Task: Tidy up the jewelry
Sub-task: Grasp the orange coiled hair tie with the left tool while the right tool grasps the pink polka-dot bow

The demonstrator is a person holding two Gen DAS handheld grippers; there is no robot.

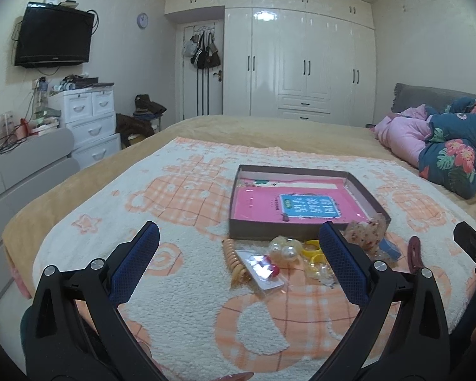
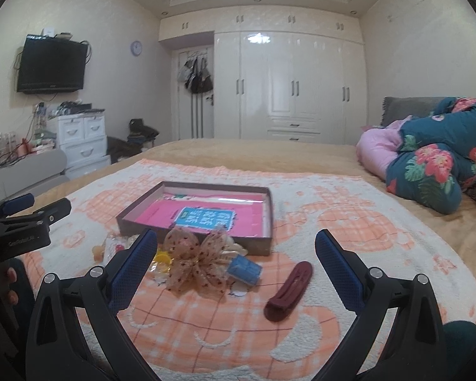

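Observation:
A shallow brown box (image 1: pixel 269 233) (image 2: pixel 193 241) with a pink lining lies on the blanket. In front of it lie loose pieces: an amber spiral hair tie (image 1: pixel 235 262), a clear packet with red beads (image 1: pixel 265 266), clear baubles (image 1: pixel 284 247), yellow rings (image 1: pixel 314 250), a dotted mesh bow (image 2: pixel 195 262) (image 1: pixel 365 231), a blue clip (image 2: pixel 244 270) and a maroon hair clip (image 2: pixel 290 290) (image 1: pixel 415 254). My left gripper (image 1: pixel 238 238) is open and empty above the hair tie and packet. My right gripper (image 2: pixel 236 244) is open and empty above the bow and clips.
A white and orange blanket (image 1: pixel 181 197) covers the bed. Folded floral and pink quilts (image 2: pixel 428 165) lie at the right. White drawers (image 1: pixel 89 120) and a wall TV (image 1: pixel 54 39) stand at the left, wardrobes behind. The left gripper shows at the right view's left edge (image 2: pixel 22 219).

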